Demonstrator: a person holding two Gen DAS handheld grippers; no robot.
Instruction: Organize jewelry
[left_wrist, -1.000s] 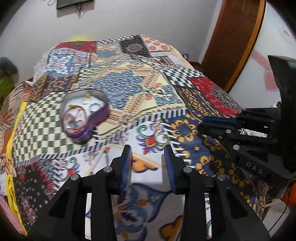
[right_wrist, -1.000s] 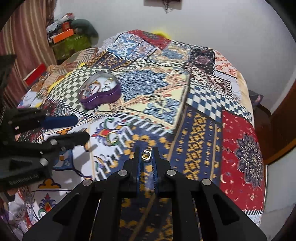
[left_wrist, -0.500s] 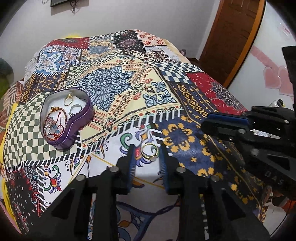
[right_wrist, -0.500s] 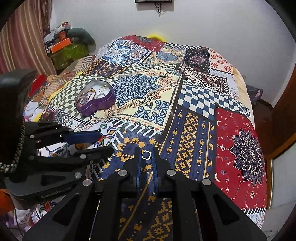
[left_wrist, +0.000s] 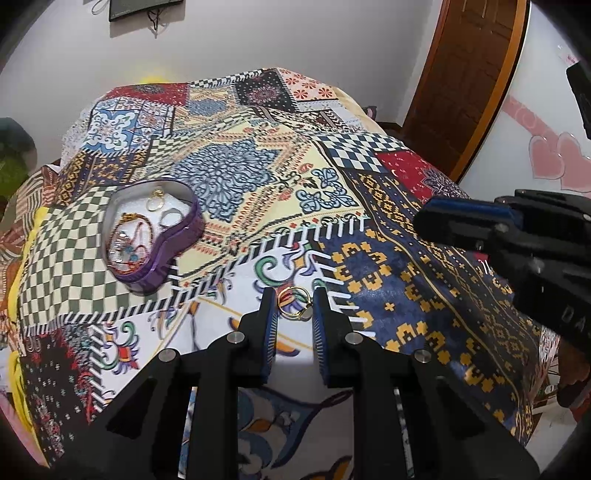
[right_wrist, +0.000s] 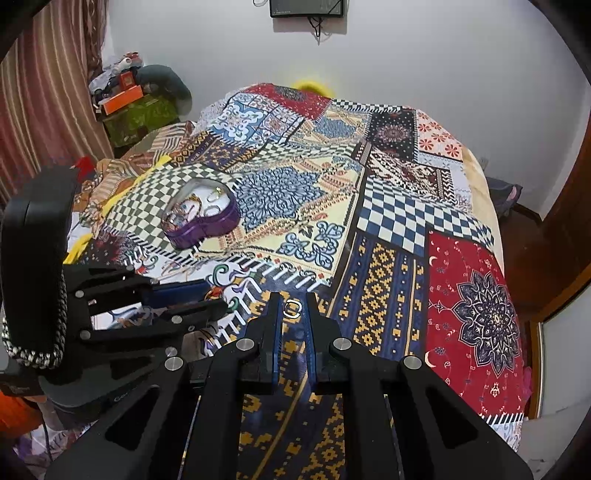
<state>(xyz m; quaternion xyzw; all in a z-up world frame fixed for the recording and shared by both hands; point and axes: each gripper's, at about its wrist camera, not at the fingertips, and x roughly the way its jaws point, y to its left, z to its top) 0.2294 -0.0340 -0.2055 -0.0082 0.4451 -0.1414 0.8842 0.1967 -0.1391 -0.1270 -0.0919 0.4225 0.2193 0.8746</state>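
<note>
A purple heart-shaped jewelry box (left_wrist: 155, 236) lies open on the patchwork bedspread, with rings and a beaded chain inside; it also shows in the right wrist view (right_wrist: 201, 218). My left gripper (left_wrist: 294, 308) has its jaws close on either side of a gold ring (left_wrist: 293, 302); I cannot tell whether they touch it. My right gripper (right_wrist: 291, 308) is shut on a small silver ring (right_wrist: 291, 307) at its fingertips and shows at the right of the left wrist view (left_wrist: 469, 225). The left gripper appears at the left of the right wrist view (right_wrist: 188, 299).
The patchwork bedspread (right_wrist: 388, 221) covers the whole bed. A wooden door (left_wrist: 465, 74) stands to the right. A shelf with clutter (right_wrist: 136, 99) and a striped curtain (right_wrist: 40, 92) stand to the left. A dark frame (right_wrist: 308, 7) hangs on the white wall.
My left gripper has moved forward to the gold ring and narrowed its jaws around it. My right gripper has pulled back and risen, still holding the silver ring.
</note>
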